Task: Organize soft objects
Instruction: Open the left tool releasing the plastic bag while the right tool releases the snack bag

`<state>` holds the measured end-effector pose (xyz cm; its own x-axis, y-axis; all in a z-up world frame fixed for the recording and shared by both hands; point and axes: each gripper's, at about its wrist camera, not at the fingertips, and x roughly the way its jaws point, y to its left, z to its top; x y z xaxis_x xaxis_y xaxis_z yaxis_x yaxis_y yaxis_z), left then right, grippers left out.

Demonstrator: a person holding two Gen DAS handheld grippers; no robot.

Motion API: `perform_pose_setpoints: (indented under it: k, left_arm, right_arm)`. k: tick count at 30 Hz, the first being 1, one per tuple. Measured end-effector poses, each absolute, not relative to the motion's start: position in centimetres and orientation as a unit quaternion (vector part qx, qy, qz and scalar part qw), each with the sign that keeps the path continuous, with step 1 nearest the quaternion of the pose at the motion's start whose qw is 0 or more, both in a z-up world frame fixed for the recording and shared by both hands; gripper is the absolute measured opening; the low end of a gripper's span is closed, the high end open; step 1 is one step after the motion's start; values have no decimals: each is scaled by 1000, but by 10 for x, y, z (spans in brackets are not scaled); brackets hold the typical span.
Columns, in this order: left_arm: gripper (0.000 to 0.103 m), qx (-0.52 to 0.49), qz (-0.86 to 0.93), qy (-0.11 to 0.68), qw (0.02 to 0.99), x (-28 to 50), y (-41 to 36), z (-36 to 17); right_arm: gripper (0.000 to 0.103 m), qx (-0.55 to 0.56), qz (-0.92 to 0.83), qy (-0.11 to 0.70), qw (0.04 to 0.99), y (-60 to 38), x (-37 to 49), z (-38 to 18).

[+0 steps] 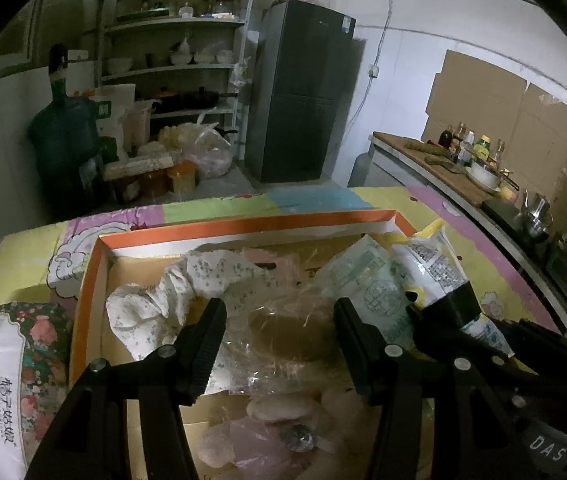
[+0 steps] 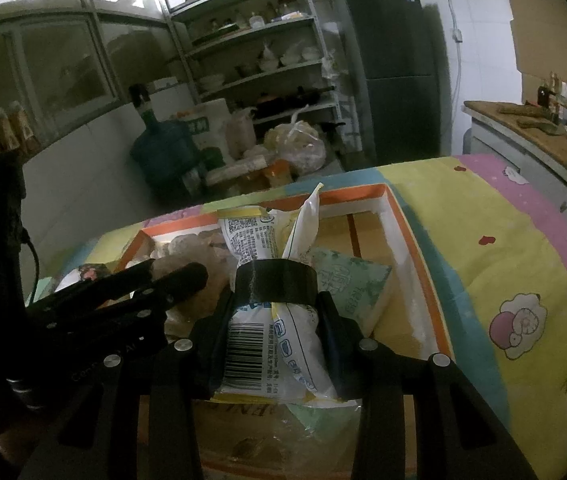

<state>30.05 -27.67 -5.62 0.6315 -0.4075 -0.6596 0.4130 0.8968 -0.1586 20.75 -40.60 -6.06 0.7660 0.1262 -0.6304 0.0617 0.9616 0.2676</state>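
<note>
Dim indoor light, both fisheye views.
Brightest on the white wall (image 1: 423,12) upper right; box (image 1: 87,280) interior and foreground shadowed, grainy. Strong barrel distortion, black vignette at corners. Near tongs (image 1: 279,320) slightly soft.

— Where did the two wrist cameras look?
— Both sat close above the orange-rimmed box (image 1: 239,222), angled down across it toward the shelves (image 2: 267,60) and fridge (image 1: 303,92) — their shared ground.
</note>
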Motion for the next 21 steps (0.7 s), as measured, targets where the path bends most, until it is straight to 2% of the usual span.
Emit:
perform_pose_setpoints:
  k: [6, 9, 21]
  left_arm:
    - [58, -10, -230, 367, 901, 301, -273, -55]
    - [59, -15, -227, 368, 902, 301, -269, -53]
    - [68, -18, -221, 352, 909, 292, -261, -44]
  right_arm:
    - [46, 135, 17, 340, 931, -406, 206, -61]
    - [58, 135, 17, 334, 933, -405, 205, -59]
    - [59, 131, 17, 328, 935, -403, 202, -53]
